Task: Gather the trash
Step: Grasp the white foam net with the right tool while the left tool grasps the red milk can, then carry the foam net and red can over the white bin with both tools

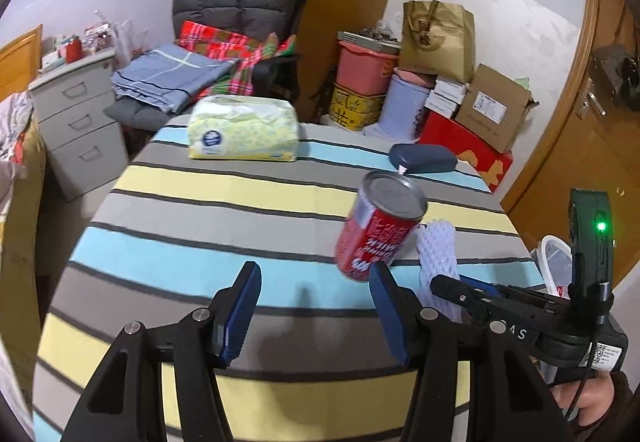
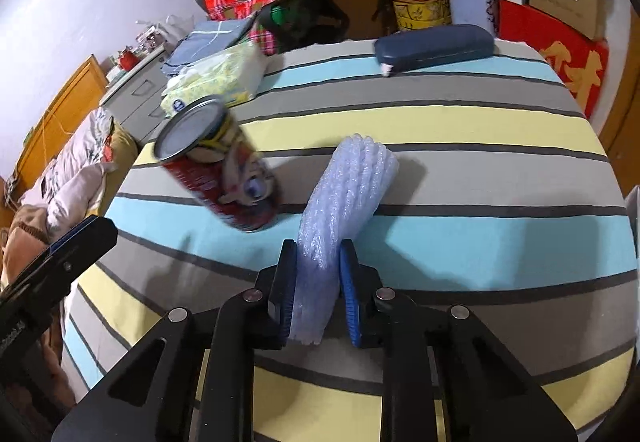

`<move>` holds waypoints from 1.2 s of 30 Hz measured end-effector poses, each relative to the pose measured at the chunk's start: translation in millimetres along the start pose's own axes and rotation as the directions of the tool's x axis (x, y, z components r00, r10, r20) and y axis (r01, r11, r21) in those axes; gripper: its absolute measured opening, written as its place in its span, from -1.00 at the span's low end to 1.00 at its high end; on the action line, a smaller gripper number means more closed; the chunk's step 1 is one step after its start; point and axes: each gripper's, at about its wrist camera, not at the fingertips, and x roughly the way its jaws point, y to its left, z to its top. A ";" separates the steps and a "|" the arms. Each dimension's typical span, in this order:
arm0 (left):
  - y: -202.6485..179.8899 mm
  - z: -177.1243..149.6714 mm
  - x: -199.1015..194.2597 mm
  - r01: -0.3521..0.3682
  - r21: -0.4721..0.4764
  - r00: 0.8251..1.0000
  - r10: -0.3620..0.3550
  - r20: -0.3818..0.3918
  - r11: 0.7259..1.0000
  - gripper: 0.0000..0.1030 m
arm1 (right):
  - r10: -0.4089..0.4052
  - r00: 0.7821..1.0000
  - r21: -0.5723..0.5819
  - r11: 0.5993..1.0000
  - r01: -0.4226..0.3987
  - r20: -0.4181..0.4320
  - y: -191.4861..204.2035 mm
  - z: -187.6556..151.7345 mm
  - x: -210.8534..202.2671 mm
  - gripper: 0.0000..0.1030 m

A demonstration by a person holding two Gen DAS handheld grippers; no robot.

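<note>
Left wrist view: the left gripper [image 1: 316,296] stands half open with nothing between its 2 blue pads, low over the striped table [image 1: 224,217]. The red can [image 1: 378,228] stands just ahead of its right finger, tipped toward the left, silver top up. Beside it lies the white foam net sleeve [image 1: 438,254], its near end caught by the right gripper [image 1: 448,288].

Right wrist view: the right gripper [image 2: 318,286] is clenched on the foam net sleeve [image 2: 344,193], squeezing its near end (the foam pinches flat). The sleeve's long axis runs from the pads up and rightward, away across the table. The can [image 2: 218,169] leans close by; lifting or swinging the sleeve could topple it, and such soft foam may slip from a pinch at its very end.
</note>
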 end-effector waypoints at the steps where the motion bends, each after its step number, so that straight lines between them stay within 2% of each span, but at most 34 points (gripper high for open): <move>1: -3.5 1.6 5.1 0.015 0.003 1.000 -0.015 -0.006 1.000 0.10 | -0.005 1.000 0.001 1.000 0.005 -0.002 -2.9 1.2 0.1 -0.58; 4: -15.8 6.3 19.8 0.033 0.022 0.999 -0.032 -0.023 0.999 0.24 | -0.021 1.000 -0.002 1.000 0.021 0.001 -9.6 4.6 -0.6 -0.58; 9: -32.2 10.0 38.4 0.043 0.060 0.998 -0.041 -0.037 0.997 0.25 | -0.040 0.999 -0.011 0.999 0.040 0.012 -16.8 7.5 -3.3 -0.58; 13: -41.0 15.7 57.9 0.017 0.088 0.998 -0.012 -0.055 0.996 0.25 | -0.020 1.000 0.006 1.000 0.020 0.010 -26.3 8.6 -2.9 -0.58; 17: -45.8 21.0 68.8 0.000 0.104 0.999 0.005 -0.044 0.995 0.25 | -0.037 0.999 -0.018 0.999 0.038 0.025 -27.1 9.2 -5.5 -0.58; 22: -44.1 22.4 83.5 -0.015 0.082 0.997 0.020 -0.068 0.997 0.25 | -0.042 0.999 -0.027 0.999 0.043 0.033 -30.9 10.2 -5.5 -0.58; 27: -47.1 22.4 85.7 -0.014 0.081 0.998 0.018 -0.052 0.997 0.25 | -0.048 0.998 -0.031 0.998 0.049 0.040 -36.1 10.2 -6.8 -0.58; 32: -50.5 21.9 84.0 -0.025 0.091 0.999 0.029 -0.038 0.996 0.08 | -0.037 0.998 -0.025 0.999 0.038 0.041 -38.0 10.2 -7.5 -0.58; 36: -51.5 21.6 82.3 -0.026 0.096 0.999 0.030 -0.040 0.995 0.07 | -0.042 0.998 -0.024 0.999 0.043 0.046 -37.6 10.3 -7.0 -0.58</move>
